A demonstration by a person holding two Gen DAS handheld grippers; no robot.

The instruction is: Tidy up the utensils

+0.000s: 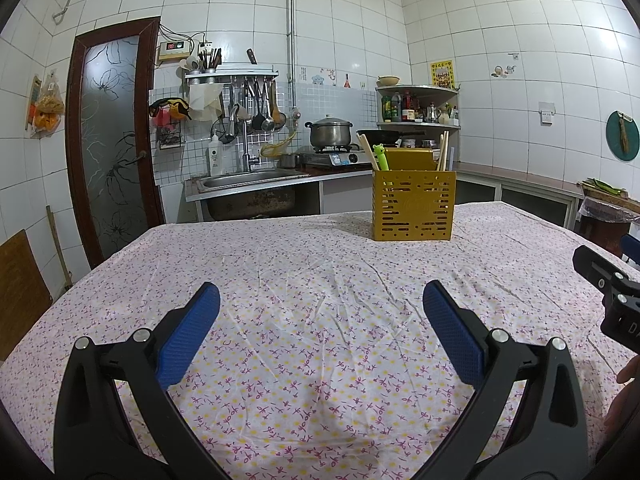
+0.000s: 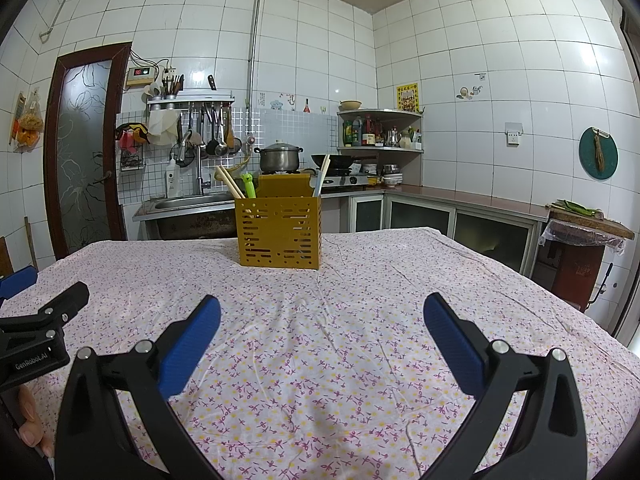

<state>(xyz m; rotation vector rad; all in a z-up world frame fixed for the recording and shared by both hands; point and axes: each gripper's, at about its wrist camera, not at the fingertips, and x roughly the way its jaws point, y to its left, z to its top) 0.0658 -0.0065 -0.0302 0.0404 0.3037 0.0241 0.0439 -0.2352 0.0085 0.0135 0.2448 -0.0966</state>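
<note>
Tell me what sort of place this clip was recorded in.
A home kitchen, most likely: a steel lidded pot sits on a gas stove, ladles hang over a steel sink, and a yellow slotted utensil holder stands on the floral-clothed table.

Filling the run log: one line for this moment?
left gripper: open, empty | right gripper: open, empty | yellow caddy: upright on table, holds chopsticks | loose utensils: none visible
</note>
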